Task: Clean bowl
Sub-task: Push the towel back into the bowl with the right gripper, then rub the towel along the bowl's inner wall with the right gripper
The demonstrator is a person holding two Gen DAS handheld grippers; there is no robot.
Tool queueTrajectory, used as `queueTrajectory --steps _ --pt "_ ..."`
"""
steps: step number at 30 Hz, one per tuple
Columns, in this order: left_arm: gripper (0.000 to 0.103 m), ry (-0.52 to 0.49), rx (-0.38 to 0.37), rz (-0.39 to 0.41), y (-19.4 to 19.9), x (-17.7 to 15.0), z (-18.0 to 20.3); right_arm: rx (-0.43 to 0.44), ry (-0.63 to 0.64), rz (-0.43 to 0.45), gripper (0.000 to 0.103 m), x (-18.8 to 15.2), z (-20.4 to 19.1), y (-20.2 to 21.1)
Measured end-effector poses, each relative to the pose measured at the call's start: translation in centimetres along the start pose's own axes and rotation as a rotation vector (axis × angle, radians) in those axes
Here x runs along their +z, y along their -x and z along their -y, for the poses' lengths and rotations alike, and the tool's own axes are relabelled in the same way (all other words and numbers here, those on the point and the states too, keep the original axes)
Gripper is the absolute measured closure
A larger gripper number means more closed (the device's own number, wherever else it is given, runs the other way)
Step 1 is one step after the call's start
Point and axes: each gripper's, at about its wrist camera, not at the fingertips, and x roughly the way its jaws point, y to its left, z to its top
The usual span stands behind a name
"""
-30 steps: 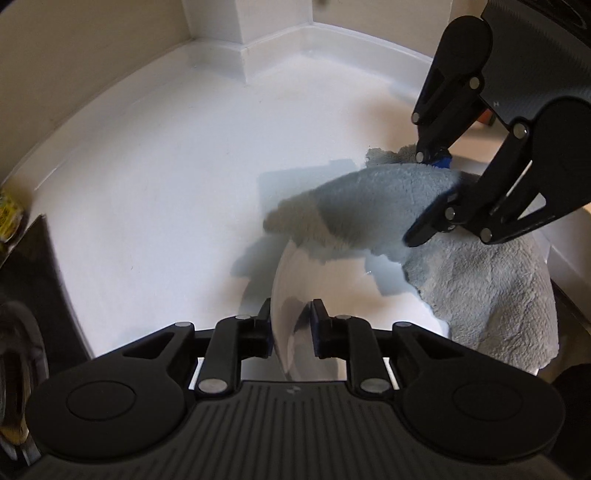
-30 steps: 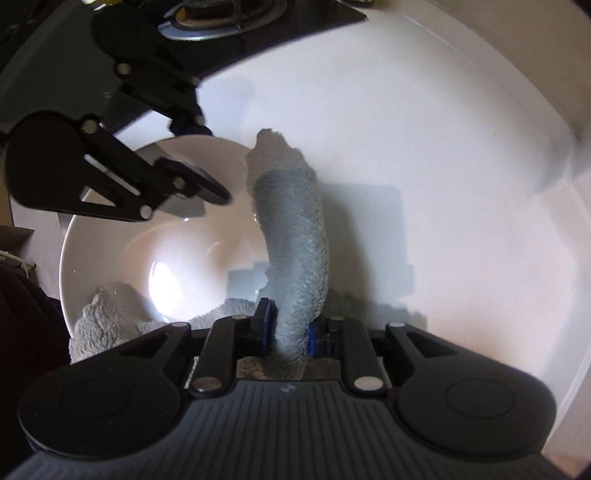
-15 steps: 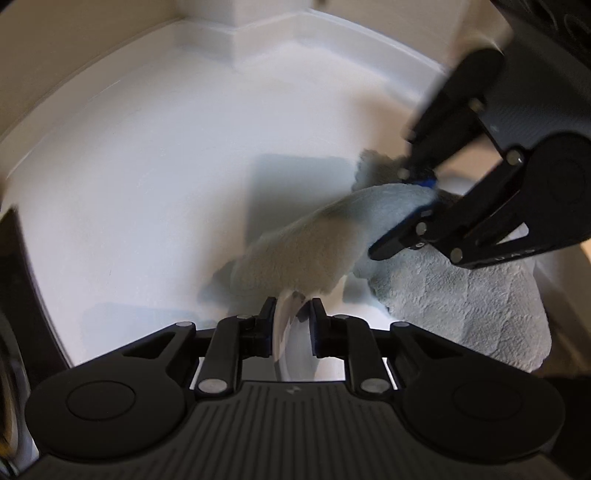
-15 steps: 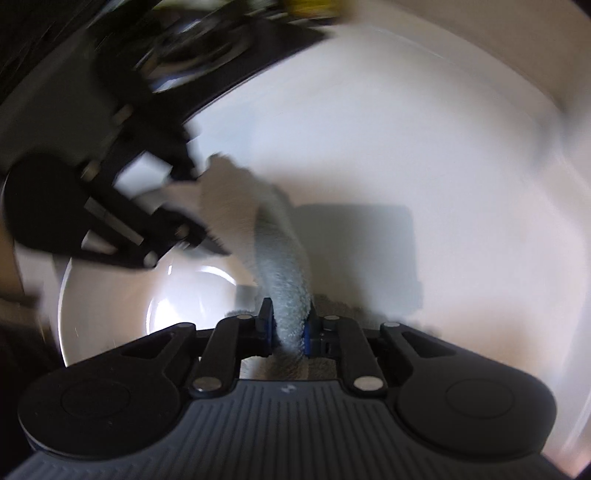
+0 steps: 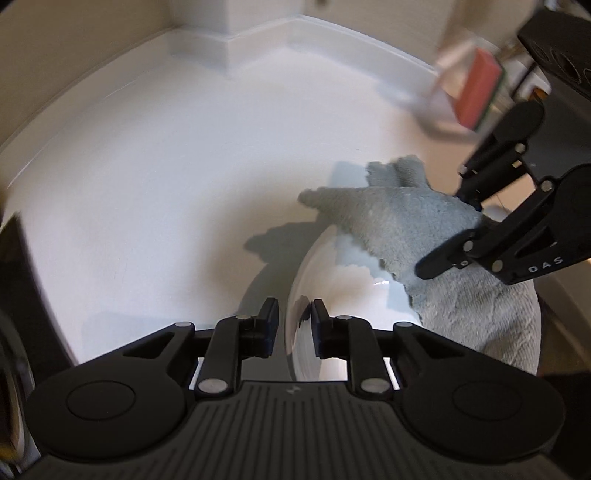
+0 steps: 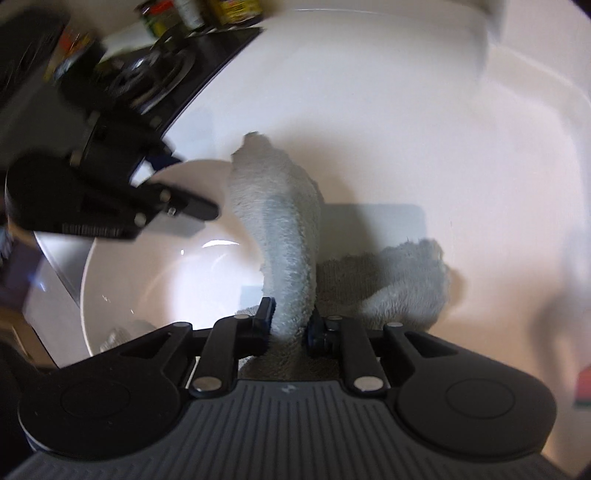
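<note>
A white bowl (image 5: 343, 295) stands tilted over a white counter (image 5: 147, 184). My left gripper (image 5: 294, 319) is shut on the bowl's rim, which runs up between its fingers. My right gripper (image 6: 289, 325) is shut on a grey cloth (image 6: 280, 236). The cloth stands up between the fingers and drapes over the bowl's far rim (image 6: 177, 266). In the left wrist view the cloth (image 5: 417, 236) lies across the bowl's right side under the right gripper (image 5: 469, 225). In the right wrist view the left gripper (image 6: 177, 184) grips the bowl's upper left rim.
A black stove top with burners (image 6: 155, 74) and several jars (image 6: 199, 11) lie at the upper left of the right wrist view. A red sponge in a clear holder (image 5: 476, 88) stands at the counter's back right. A white backsplash (image 5: 258, 29) edges the counter.
The bowl and both grippers have shifted over the counter. The cloth swept along the bowl's rim, and a fold of it now hangs outside the bowl on the right.
</note>
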Motion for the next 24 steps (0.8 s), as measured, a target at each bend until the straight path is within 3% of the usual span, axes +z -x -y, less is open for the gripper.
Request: queueTrajectory --steps 4,7,10,15,20,24 --pt "0.082 -0.07 -0.016 -0.013 -0.4 1.5 0.0 -0.05 0.177 -0.032 0.089 1.1 -0.8 0.0" --pt "0.085 -0.072 -0.038 -0.031 -0.6 2.3 -0.6 -0.032 0.294 -0.034 0.089 2.9 -1.0 -0.3" --pt "0.088 -0.069 -0.015 -0.061 -0.1 2.1 -1.2 -0.026 0.329 0.007 0.091 5.3 -0.8 -0.5" --pt "0.088 0.073 0.02 -0.027 0.7 0.8 -2.2 -0.013 0.15 0.051 0.088 6.5 0.1 -1.1" --pt "0.087 0.184 0.101 0.026 1.4 -1.3 -1.6 -0.018 -0.055 0.01 0.089 2.9 0.9 -1.0" --pt "0.087 0.183 0.069 0.029 1.7 -2.1 -1.0 0.052 -0.134 0.003 0.086 1.2 0.7 -1.2"
